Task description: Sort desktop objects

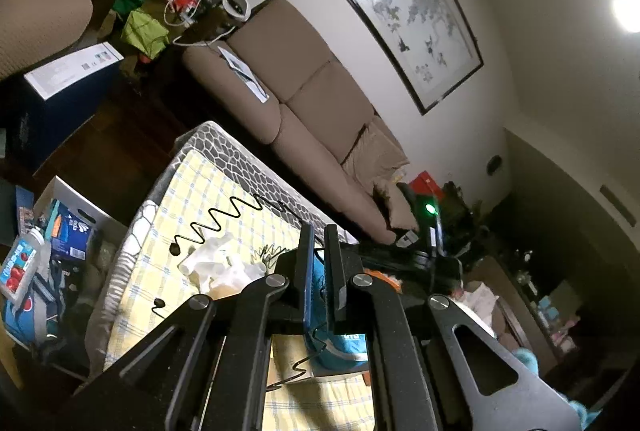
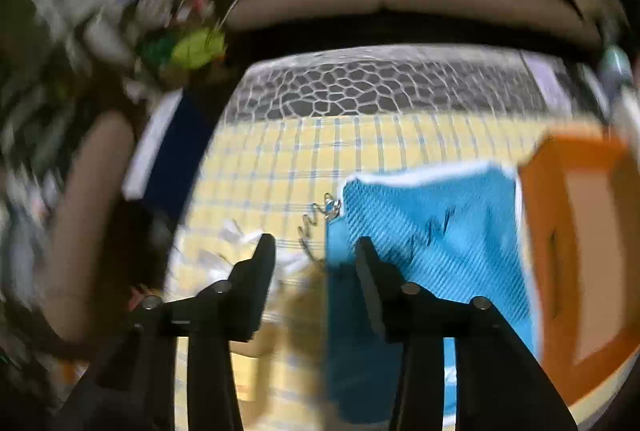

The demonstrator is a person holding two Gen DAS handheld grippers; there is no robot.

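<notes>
My left gripper [image 1: 319,263] pinches the blue mesh fabric pouch [image 2: 432,231] at lower centre; my right gripper [image 2: 316,251] hangs released, empty (view blurred). Next, I judge, bagging the coiled black cord [image 1: 224,219] calls for a fresh grasp.

White letters reading "cra" or similar stand on the blue pouch [image 1: 352,341], partly hidden. A Pepsi logo marks the blue bag [image 1: 18,315]. Other labels are illegible.

Ahead of my right gripper [image 2: 315,247] the yellow checked cloth [image 2: 280,159] lies bare up to the grey patterned mat [image 2: 360,87]; the blue mesh bag [image 2: 432,231] and orange box [image 2: 576,231] block the right; crumpled white plastic [image 2: 236,231] crowds the left.
</notes>
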